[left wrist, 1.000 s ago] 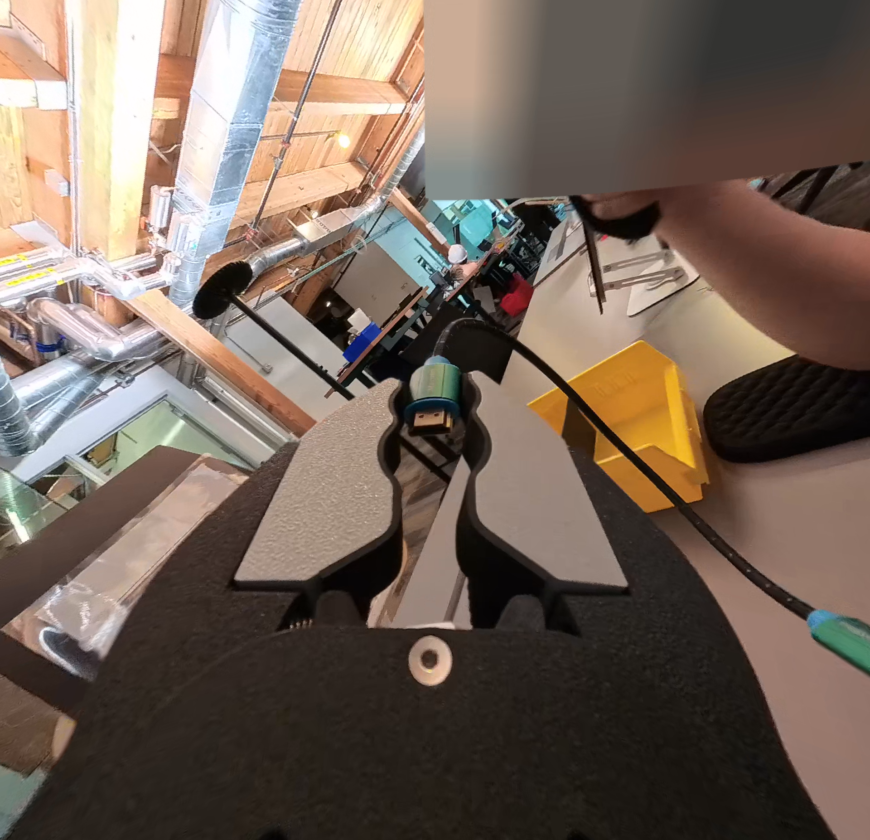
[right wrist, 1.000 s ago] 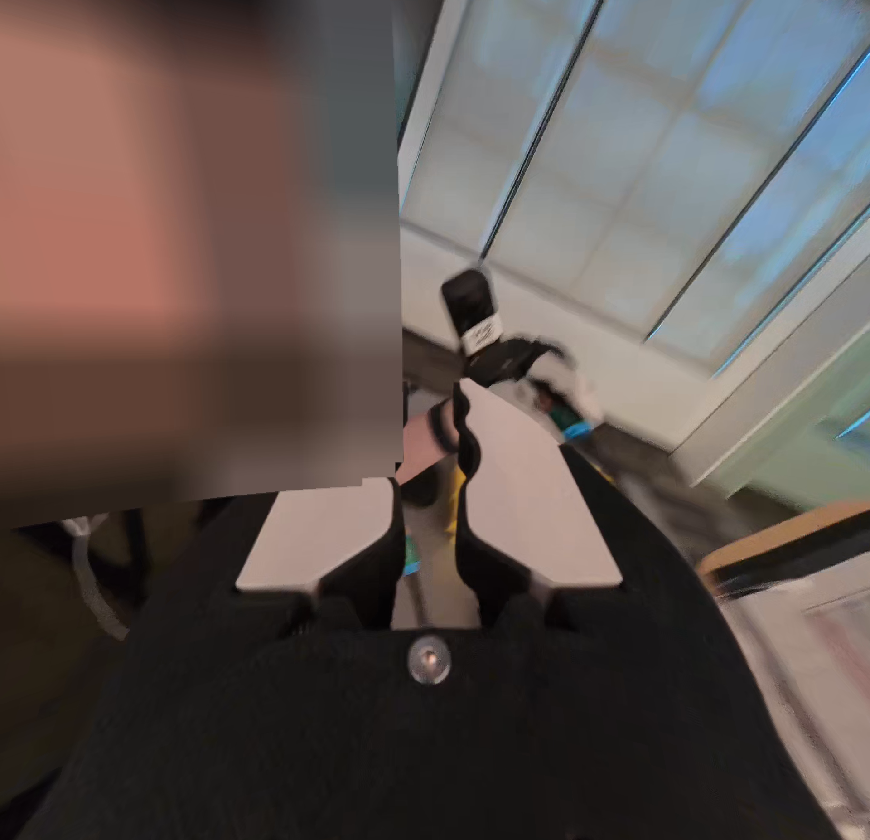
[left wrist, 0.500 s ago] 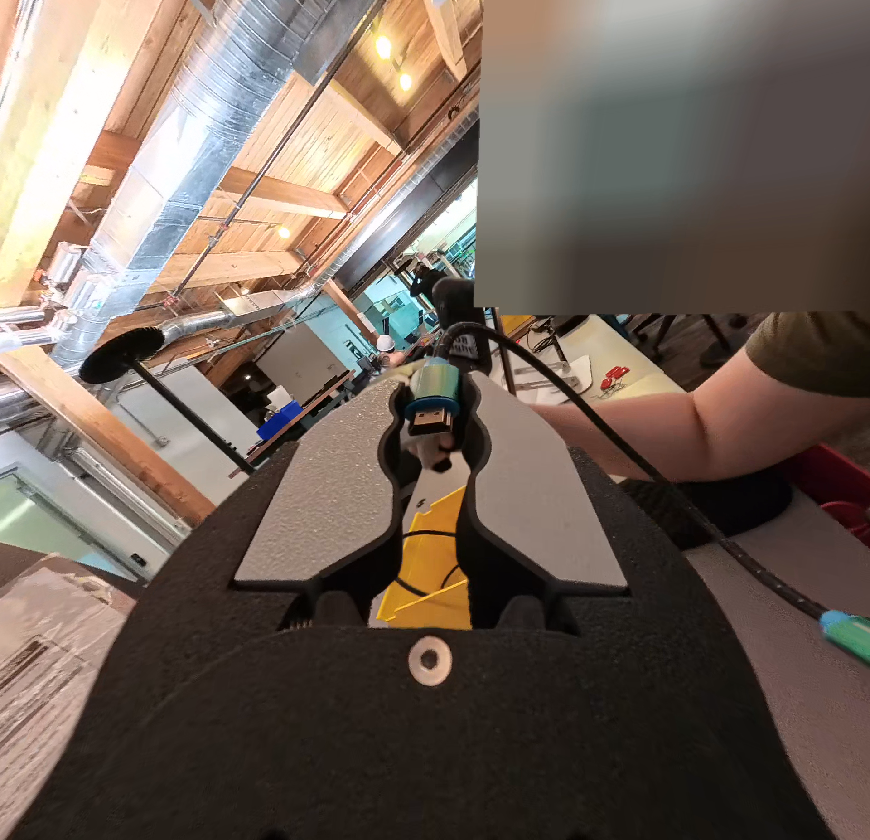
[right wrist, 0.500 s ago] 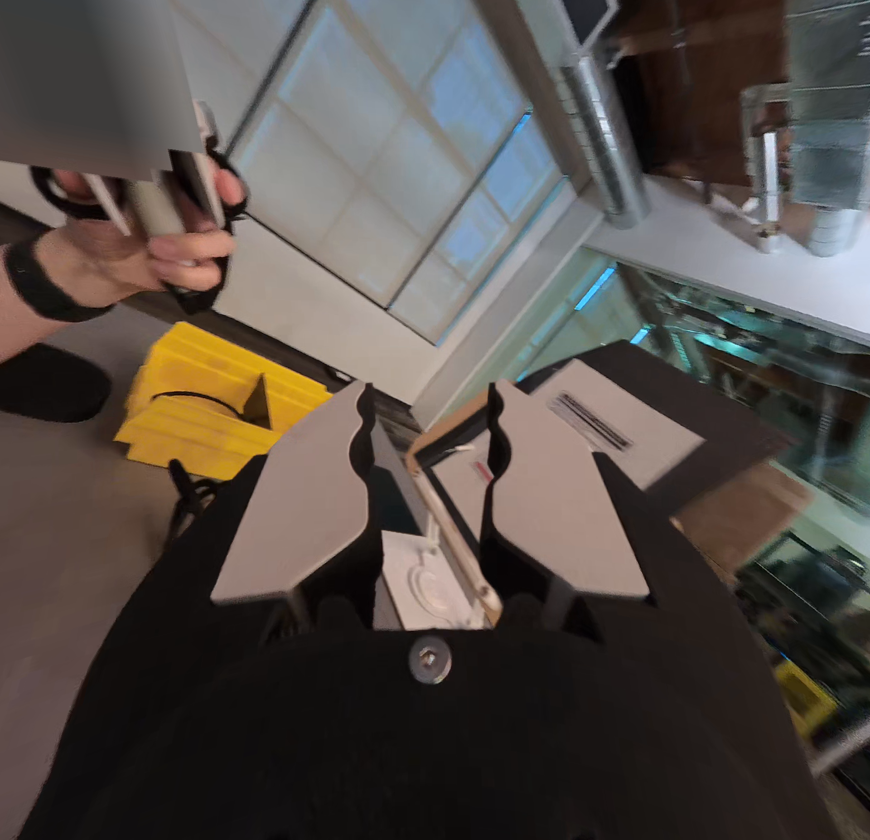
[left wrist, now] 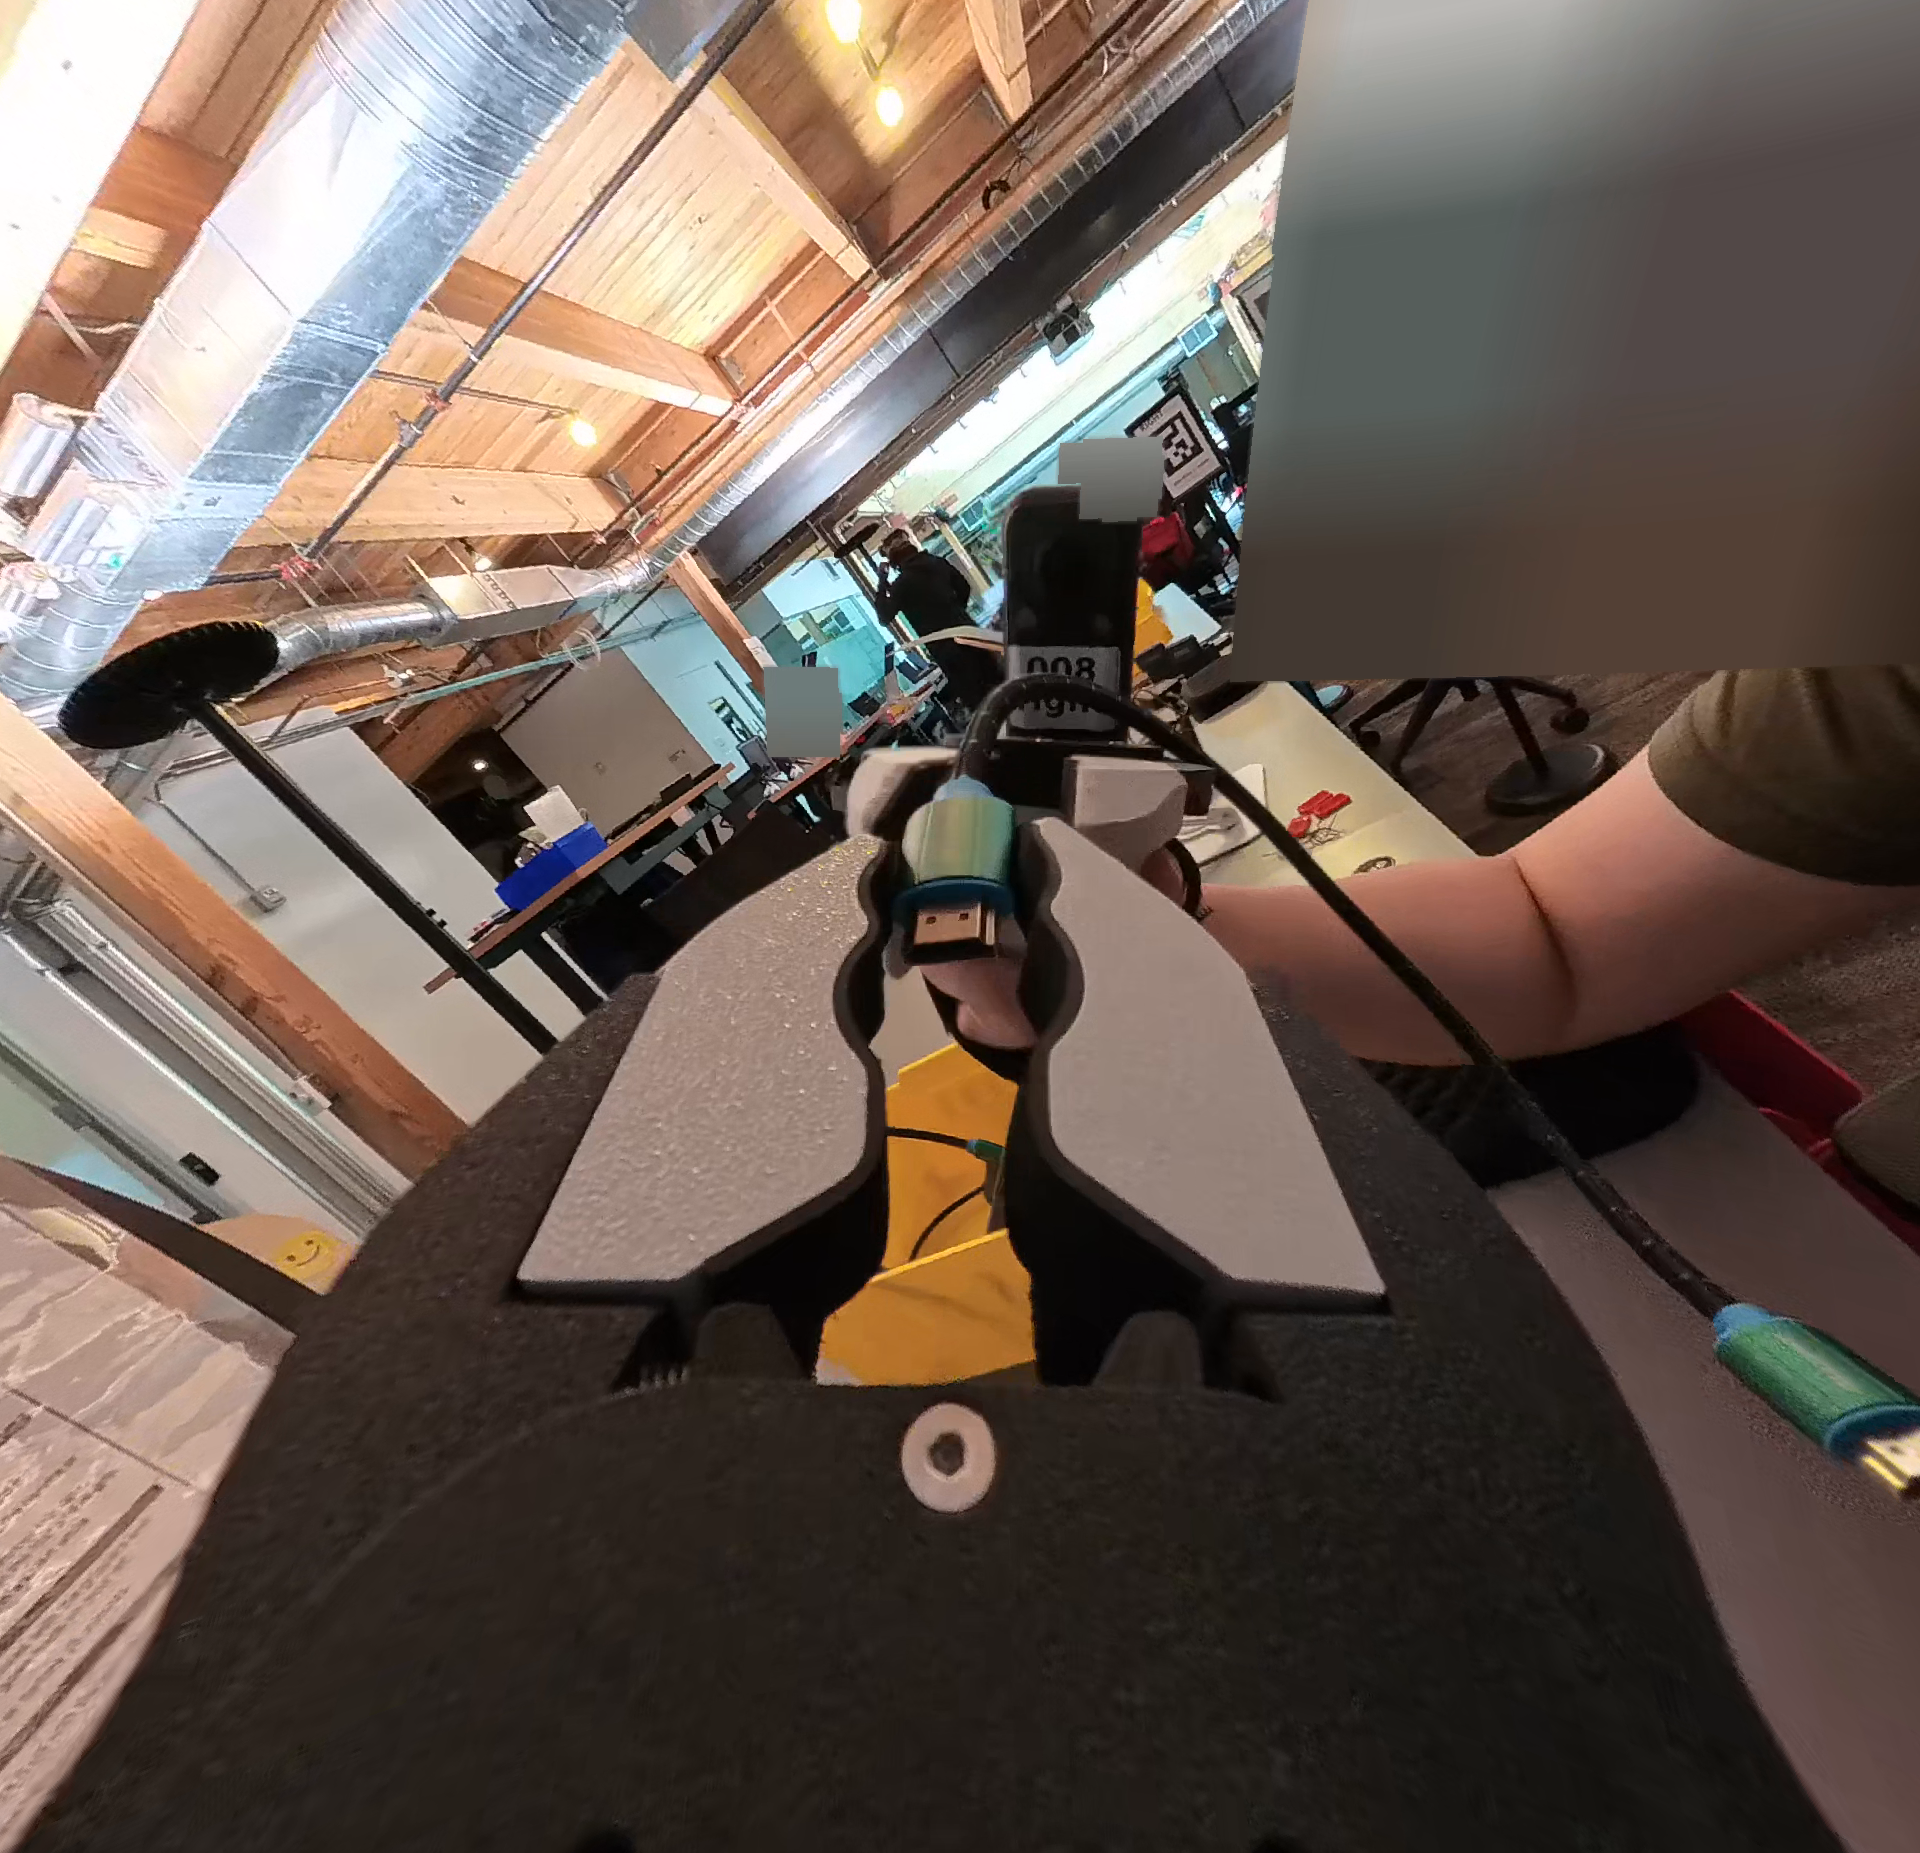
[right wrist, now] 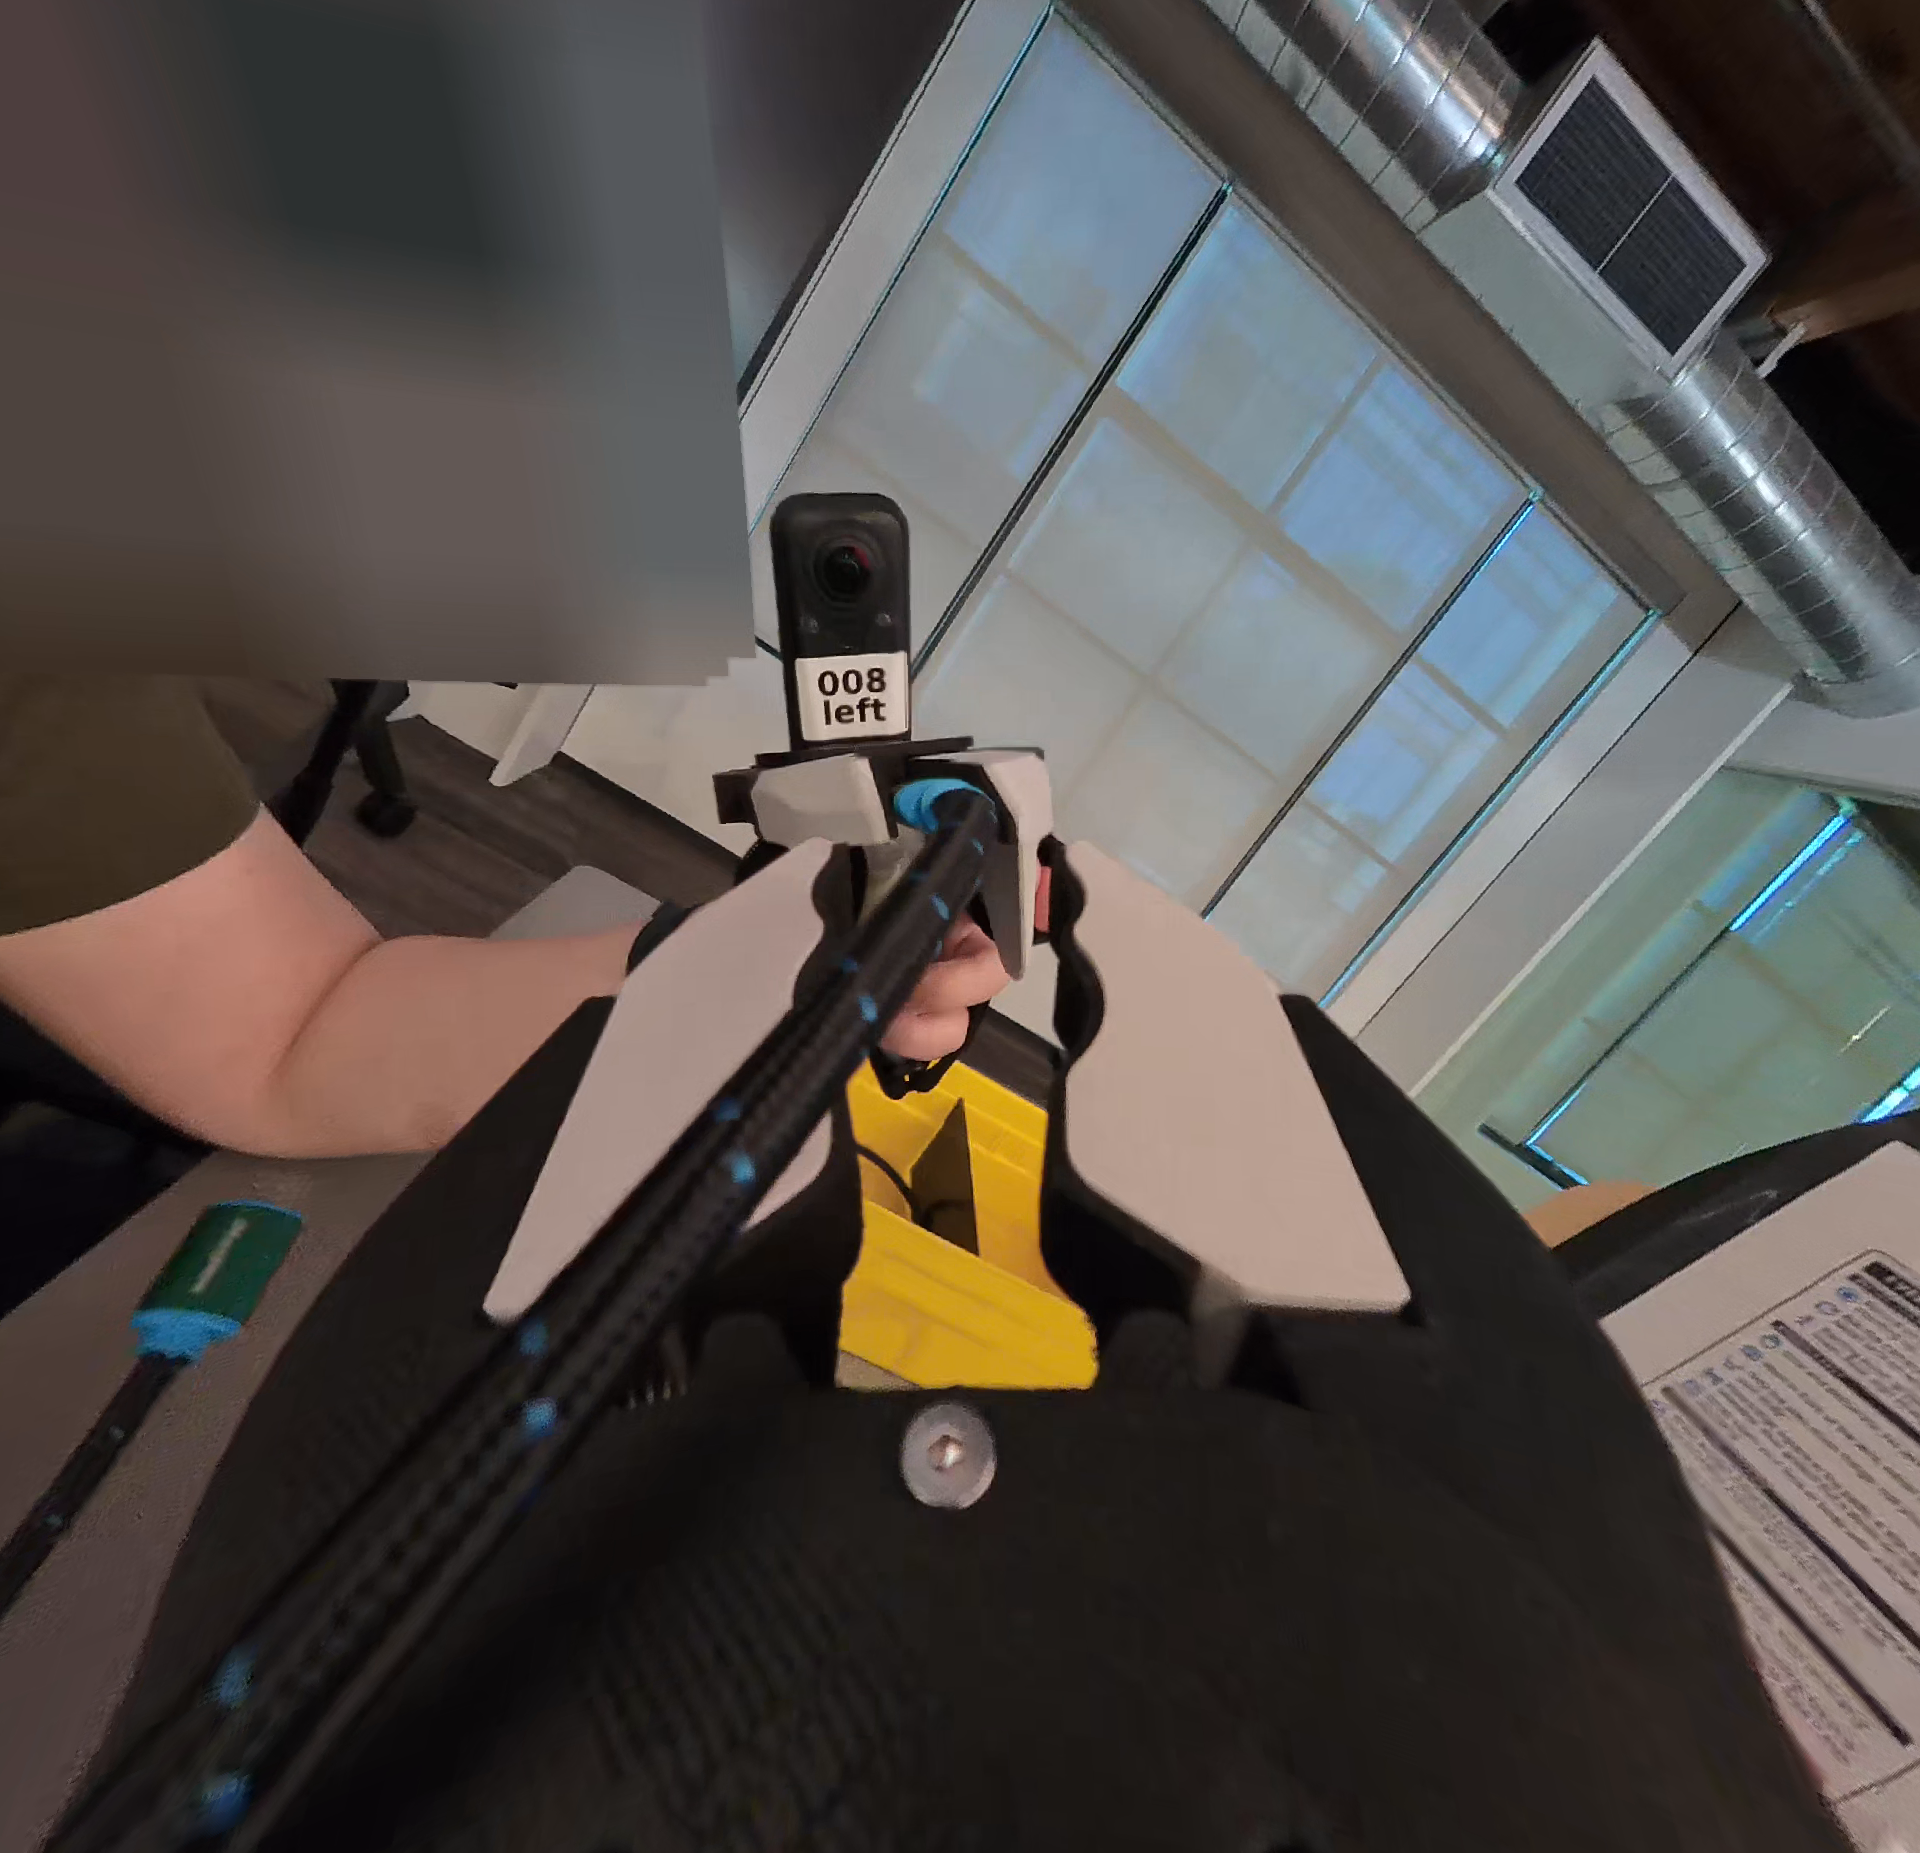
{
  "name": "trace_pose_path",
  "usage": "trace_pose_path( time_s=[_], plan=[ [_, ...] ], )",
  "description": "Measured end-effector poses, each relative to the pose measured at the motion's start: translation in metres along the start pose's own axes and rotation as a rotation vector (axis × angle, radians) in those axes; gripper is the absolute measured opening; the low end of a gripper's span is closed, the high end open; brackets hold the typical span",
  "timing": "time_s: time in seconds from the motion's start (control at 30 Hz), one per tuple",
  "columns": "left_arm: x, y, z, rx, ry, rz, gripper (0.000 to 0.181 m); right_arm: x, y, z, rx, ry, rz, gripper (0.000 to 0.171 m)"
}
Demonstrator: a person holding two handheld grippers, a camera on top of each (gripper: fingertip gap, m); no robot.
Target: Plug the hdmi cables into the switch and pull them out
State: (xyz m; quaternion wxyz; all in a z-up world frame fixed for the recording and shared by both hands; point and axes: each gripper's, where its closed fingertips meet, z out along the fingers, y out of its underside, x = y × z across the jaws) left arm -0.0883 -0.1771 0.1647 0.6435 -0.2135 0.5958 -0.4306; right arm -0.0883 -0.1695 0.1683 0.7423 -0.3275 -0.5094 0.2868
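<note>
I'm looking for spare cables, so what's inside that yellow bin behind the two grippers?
Inside the yellow bin a thin black cable loops around, with a green plug end showing. The left gripper's fingers cover most of the bin, so anything else inside is hidden.

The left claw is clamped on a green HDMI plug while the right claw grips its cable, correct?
Not quite. The left claw does clamp the green HDMI plug, but the right wrist view shows the right claw open, the cable merely passing between its fingers.
</note>
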Motion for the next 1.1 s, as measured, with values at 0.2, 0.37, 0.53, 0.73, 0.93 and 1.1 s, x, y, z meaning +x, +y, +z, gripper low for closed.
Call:
trace_pose_path(
  time_s=[0.2, 0.37, 0.53, 0.73, 0.93, 1.1],
  plan=[
    [0.005, 0.009, 0.003, -0.046, 0.042, -0.026, 0.021, -0.009, 0.001, 0.003, -0.037, -0.013, -0.095, 0.025],
    [0.005, 0.014, 0.002, -0.088, 0.056, -0.035, 0.021, -0.010, 0.005, 0.001, -0.091, -0.022, -0.124, 0.022],
    [0.008, 0.018, 0.004, -0.108, 0.075, -0.042, 0.022, -0.009, 0.006, -0.002, -0.103, -0.034, -0.124, 0.014],
    [0.000, 0.021, 0.002, -0.087, 0.071, -0.185, 0.028, -0.004, 0.008, -0.001, -0.109, 0.011, -0.160, 0.012],
    [-0.014, 0.015, -0.008, 0.021, 0.104, -0.440, 0.039, 0.004, 0.010, -0.004, -0.132, 0.079, -0.244, 0.012],
    [-0.028, 0.027, -0.013, 0.031, 0.098, -0.649, 0.027, 0.007, 0.016, -0.005, -0.171, 0.123, -0.362, 0.012]
  ],
)
